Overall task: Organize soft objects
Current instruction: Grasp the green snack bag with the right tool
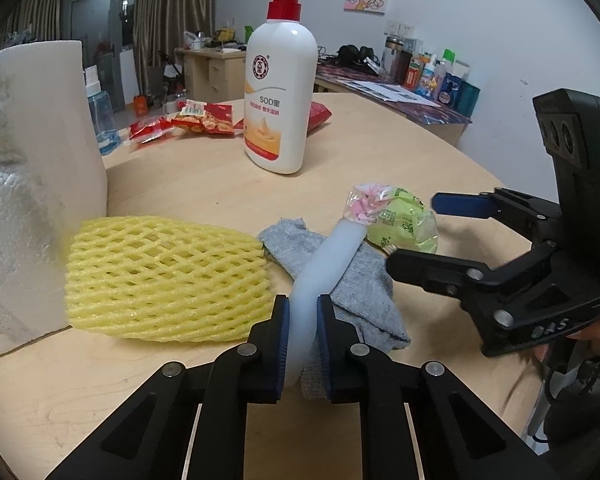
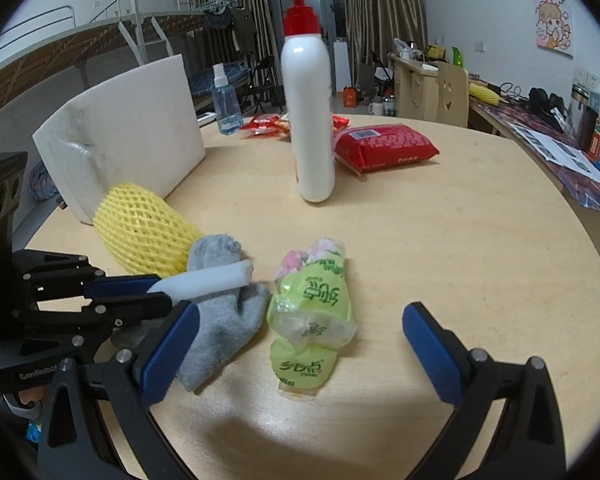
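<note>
- White foam stick (image 1: pixel 324 272) is pinched between the nearly closed blue pads of the left gripper (image 1: pixel 302 344), across a grey sock (image 1: pixel 364 280) near the round wooden table's (image 1: pixel 180 392) near edge.
- Right gripper (image 2: pixel 300 344) is held spread wide, angled down over a green plastic bag (image 2: pixel 312 312).

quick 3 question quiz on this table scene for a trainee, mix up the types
1. True or false: the left claw is shut on the white foam tube.
2. Multiple choice: what lies directly under the tube? A) yellow foam net B) grey sock C) red snack pack
3. Fill in: the right claw is ____, with the green candy bag between its fingers.

Key
1. True; its pads press the tube from both sides.
2. B, the grey sock; the yellow foam net lies beside it.
3. Open; its pads touch nothing.
</note>
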Demonstrator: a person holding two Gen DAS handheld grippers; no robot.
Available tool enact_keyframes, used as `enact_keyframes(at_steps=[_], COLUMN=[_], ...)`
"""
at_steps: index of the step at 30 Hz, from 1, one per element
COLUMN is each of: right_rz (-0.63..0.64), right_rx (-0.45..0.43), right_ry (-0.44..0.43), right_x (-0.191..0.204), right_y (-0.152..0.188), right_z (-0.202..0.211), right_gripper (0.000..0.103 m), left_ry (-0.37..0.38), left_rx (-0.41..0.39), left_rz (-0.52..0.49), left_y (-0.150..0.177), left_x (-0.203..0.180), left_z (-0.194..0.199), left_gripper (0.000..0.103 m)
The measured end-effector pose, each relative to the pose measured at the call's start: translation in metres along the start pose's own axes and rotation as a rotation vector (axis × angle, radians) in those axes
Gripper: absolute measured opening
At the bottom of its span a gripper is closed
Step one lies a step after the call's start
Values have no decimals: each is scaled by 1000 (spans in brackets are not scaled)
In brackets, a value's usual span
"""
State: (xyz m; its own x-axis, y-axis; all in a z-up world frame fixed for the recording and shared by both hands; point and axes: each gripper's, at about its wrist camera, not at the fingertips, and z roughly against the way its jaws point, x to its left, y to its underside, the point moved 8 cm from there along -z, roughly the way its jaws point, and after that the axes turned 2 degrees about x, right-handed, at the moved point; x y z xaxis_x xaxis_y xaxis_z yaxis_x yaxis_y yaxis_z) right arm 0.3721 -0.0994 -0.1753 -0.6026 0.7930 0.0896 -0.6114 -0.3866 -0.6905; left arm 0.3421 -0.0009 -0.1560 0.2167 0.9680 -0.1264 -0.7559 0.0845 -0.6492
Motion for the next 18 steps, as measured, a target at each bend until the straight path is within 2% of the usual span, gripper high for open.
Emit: enact_keyframes(at_steps=[4, 7, 8, 9, 11, 13, 18], right_rz=[10, 8, 3, -3, -12, -6, -35], right_rx=[21, 30, 31, 35, 49, 50, 45], right_ry=[13, 12, 9, 5, 2, 4, -9], right_x=[1, 1, 0, -1, -2, -2, -6], right_y=[0, 1, 1, 2, 3, 4, 5], right_z=[-5, -6, -6, -7, -9, -8, -5], right_gripper=[85, 64, 51, 47, 47, 39, 29], left_ry=[11, 13, 13, 14, 13, 17, 16], left_rx=[-8, -11, -14, -14, -19, -20, -48], left_rz=[-3, -5, -5, -4, -6, -8, -6], left_y=[-1, -2, -2, -2, -2, -2, -4], left_x=[-2, -2, -2, -2, -2, -3, -3], left_z=[2, 3, 3, 2, 3, 3, 9], left_gripper=[14, 14, 14, 14, 12, 12, 11])
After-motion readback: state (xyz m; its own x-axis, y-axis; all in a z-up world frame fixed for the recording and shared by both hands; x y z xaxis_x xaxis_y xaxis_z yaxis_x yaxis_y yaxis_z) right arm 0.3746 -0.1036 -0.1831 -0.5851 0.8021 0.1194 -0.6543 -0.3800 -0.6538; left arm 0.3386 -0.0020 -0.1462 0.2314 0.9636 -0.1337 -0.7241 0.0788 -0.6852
